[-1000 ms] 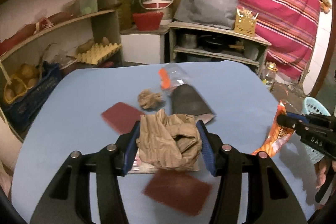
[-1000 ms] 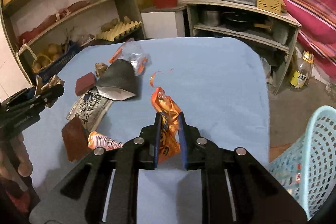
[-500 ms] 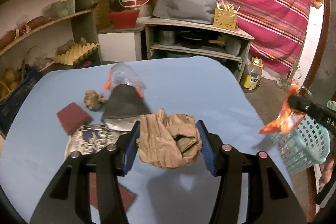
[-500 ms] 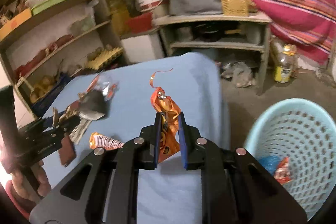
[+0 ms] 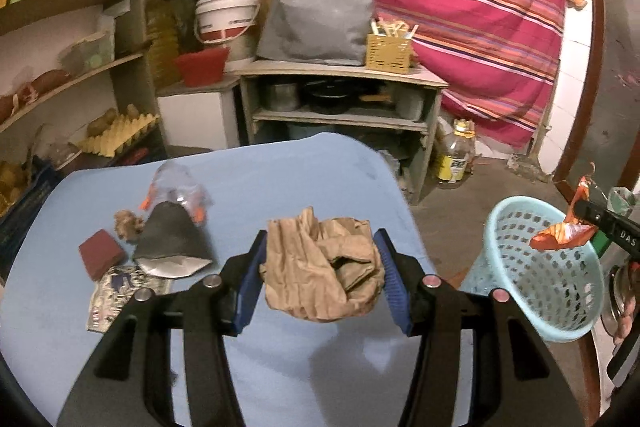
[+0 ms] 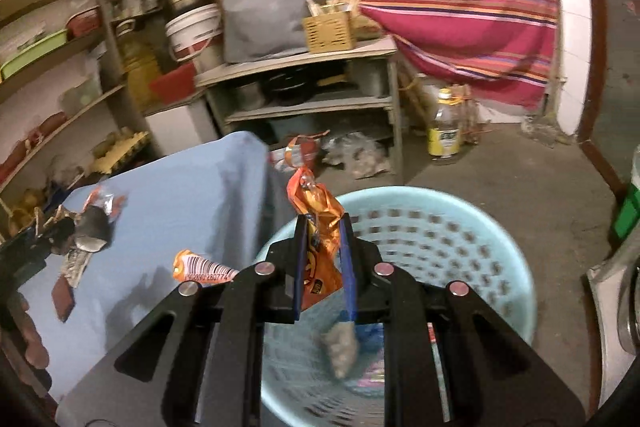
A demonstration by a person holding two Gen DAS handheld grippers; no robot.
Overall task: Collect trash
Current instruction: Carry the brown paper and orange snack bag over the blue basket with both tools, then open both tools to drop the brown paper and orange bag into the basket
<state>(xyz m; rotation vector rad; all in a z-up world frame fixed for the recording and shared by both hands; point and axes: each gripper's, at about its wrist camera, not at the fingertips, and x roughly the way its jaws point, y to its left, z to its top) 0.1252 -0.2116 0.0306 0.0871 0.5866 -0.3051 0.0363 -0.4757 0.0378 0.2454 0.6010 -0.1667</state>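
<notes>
Blue cloth covers the table [image 5: 280,179], and toward its left edge lies a loose cluster of rubbish: a flat dark-red rectangular pad [image 5: 100,254], a small crumpled brown paper wad [image 5: 127,223], a dark grey foil pouch with a silver lining [image 5: 172,245] overlapping a clear plastic wrapper with orange ends [image 5: 178,187], and a printed black-and-white wrapper [image 5: 120,291] nearest the camera. Right of these, raised above the cloth near the table's right edge, the left gripper [image 5: 322,269] is clenched on a big crumpled brown paper bag [image 5: 322,267], which bulges out between the blue finger pads [image 5: 252,275]. Beyond the table's right edge, on the bare floor, stands a pale blue perforated plastic basket [image 5: 548,267]. In the right wrist view an orange barcode-printed wrapper [image 6: 202,269] lies on the cloth near that same edge. The right gripper [image 6: 323,267] pinches a crumpled orange snack packet [image 6: 318,223], its fingers narrow around it, directly over the basket's open mouth; the packet stands up between the fingers, above the rim [image 6: 460,203]. Some blurred litter already sits in the bottom.
</notes>
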